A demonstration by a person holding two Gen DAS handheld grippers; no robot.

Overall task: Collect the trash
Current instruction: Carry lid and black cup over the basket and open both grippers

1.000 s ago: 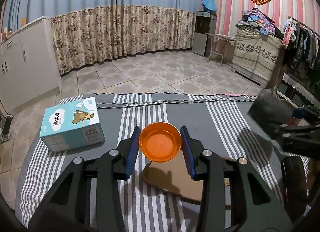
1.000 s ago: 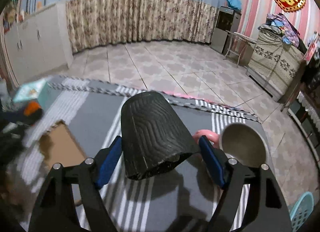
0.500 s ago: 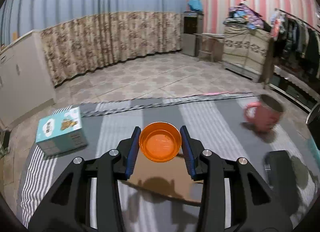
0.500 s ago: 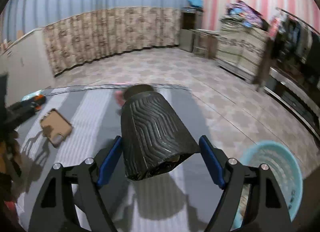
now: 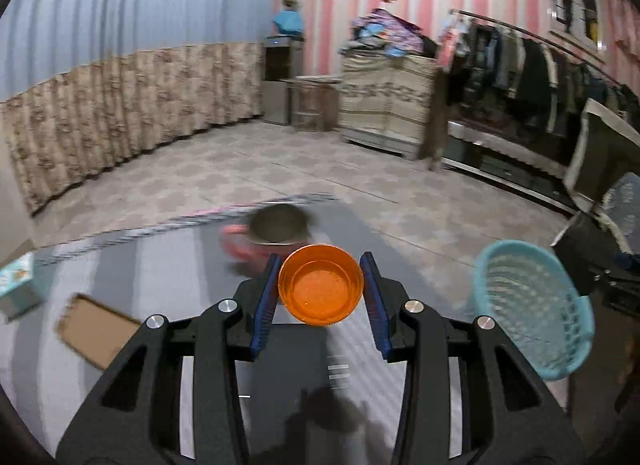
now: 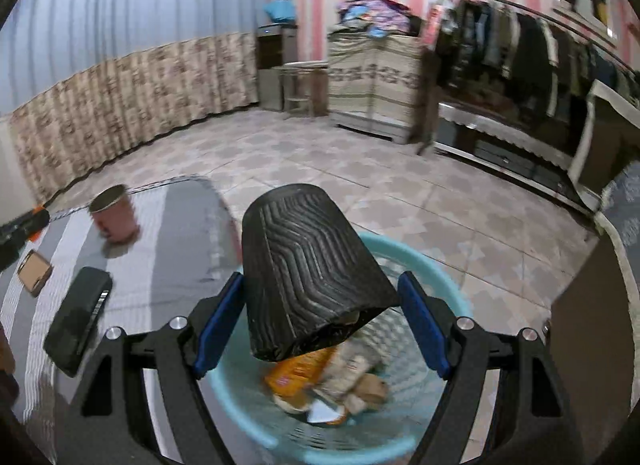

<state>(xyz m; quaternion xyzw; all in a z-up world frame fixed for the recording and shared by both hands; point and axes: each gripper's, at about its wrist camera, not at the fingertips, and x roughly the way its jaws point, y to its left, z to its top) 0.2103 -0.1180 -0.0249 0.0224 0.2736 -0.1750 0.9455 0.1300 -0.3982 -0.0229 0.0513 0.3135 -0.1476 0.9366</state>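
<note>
Item one, my right gripper: closed on a black ribbed cup, blue pads bearing on its flanks, mouth tipped towards the camera, the whole poised over the light blue basket that stands on the tiled floor just off the table's end. Contents of the basket, as far as I can make out: an orange wrapper, pale crumpled packets and a scrap of brown paper, somewhat blurred. Item two, my left gripper: closed on an orange plastic cup, seen mouth-on, held above the striped tablecloth with the same basket lying off to its right and lower down. Remaining on the cloth: a pink mug near the far edge, a black phone-like slab, a brown card-coloured case, and a teal carton at the far left; I would not count these as trash, though of the case I cannot be sure. Step in hand, by my reading: the carry-to-bin stage, the right load arrived, the left load yet to cross. Next move calls for parting the right jaws so the black cup falls clear inside the rim, then bringing the left gripper over the basket opening before I let the orange cup go.
</note>
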